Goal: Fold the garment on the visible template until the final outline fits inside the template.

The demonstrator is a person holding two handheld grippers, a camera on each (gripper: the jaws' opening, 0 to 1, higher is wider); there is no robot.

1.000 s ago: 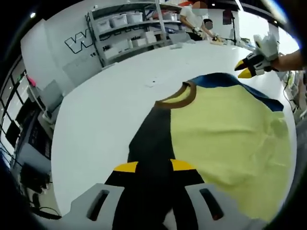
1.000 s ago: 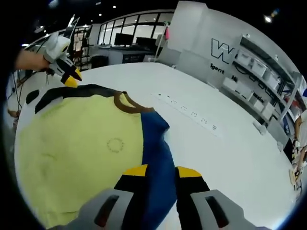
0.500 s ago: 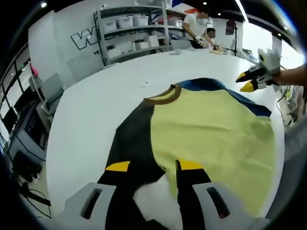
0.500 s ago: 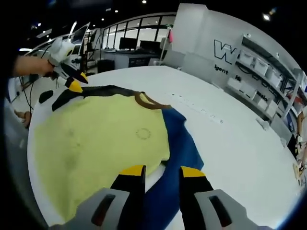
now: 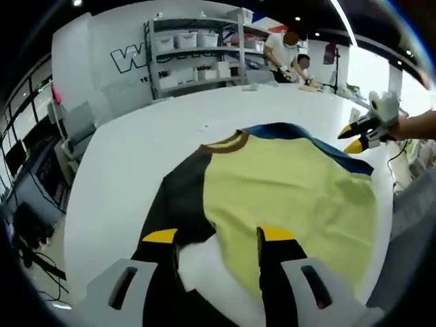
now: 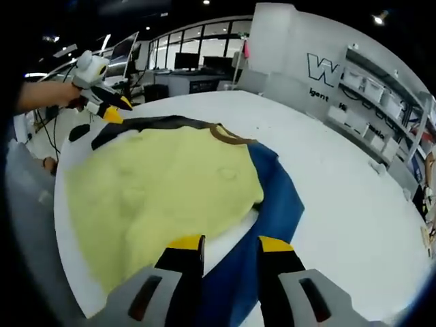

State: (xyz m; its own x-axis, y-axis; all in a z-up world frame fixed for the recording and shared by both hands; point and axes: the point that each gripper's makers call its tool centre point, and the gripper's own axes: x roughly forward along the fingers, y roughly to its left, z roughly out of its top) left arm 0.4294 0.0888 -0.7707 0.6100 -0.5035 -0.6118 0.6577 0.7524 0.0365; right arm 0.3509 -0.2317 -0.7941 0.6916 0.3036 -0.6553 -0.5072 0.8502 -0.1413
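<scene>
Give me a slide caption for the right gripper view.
Right gripper open over the blue sleeve of a yellow shirt spread on a white table.

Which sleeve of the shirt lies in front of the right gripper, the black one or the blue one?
The blue sleeve; it runs up between the right gripper jaws. The black sleeve lies before the left gripper.
</scene>
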